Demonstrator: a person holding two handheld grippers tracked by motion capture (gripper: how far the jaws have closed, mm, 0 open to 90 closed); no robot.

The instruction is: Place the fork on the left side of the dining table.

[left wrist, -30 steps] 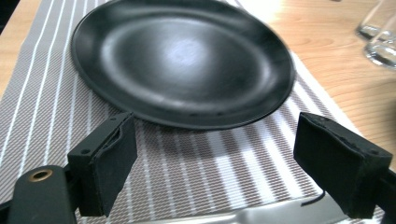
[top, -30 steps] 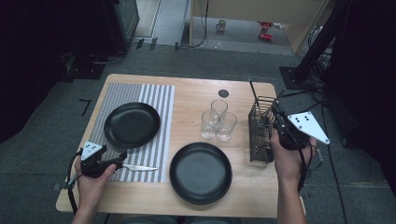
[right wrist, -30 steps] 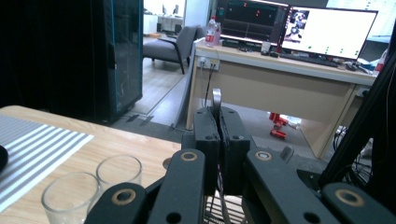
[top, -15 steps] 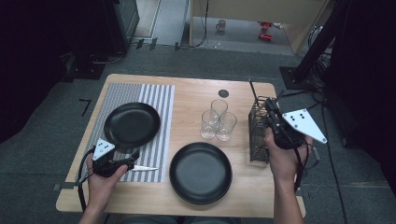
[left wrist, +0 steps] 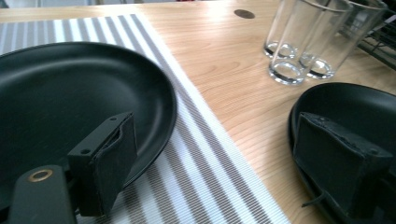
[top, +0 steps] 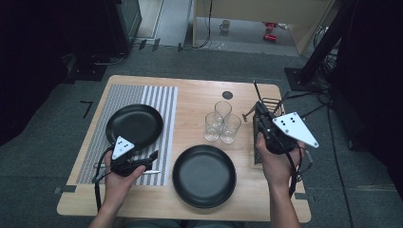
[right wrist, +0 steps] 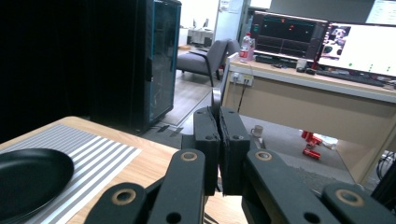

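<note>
My left gripper (top: 151,159) (left wrist: 219,135) hovers low over the striped placemat (top: 164,109) (left wrist: 210,172), open, with nothing between its jaws. A silver piece of cutlery (top: 153,172) lies on the mat just in front of it. One black plate (top: 134,124) (left wrist: 70,93) sits on the mat, a second black plate (top: 204,175) (left wrist: 345,102) on bare wood to its right. My right gripper (top: 259,114) (right wrist: 219,116) is above the wire cutlery basket (top: 273,101), shut on a thin silver utensil (right wrist: 216,99) whose kind I cannot tell.
Three clear glasses (top: 221,122) (left wrist: 289,46) stand close together between the plates and the basket. A dark stick (top: 256,90) rises from the basket. A small black disc (top: 227,94) is set into the tabletop. Beyond the table edge are a desk and monitors (right wrist: 355,42).
My left gripper has moved right along the placemat's near edge, toward the cutlery lying there. My right gripper has drifted slightly left and up over the basket, still shut.
</note>
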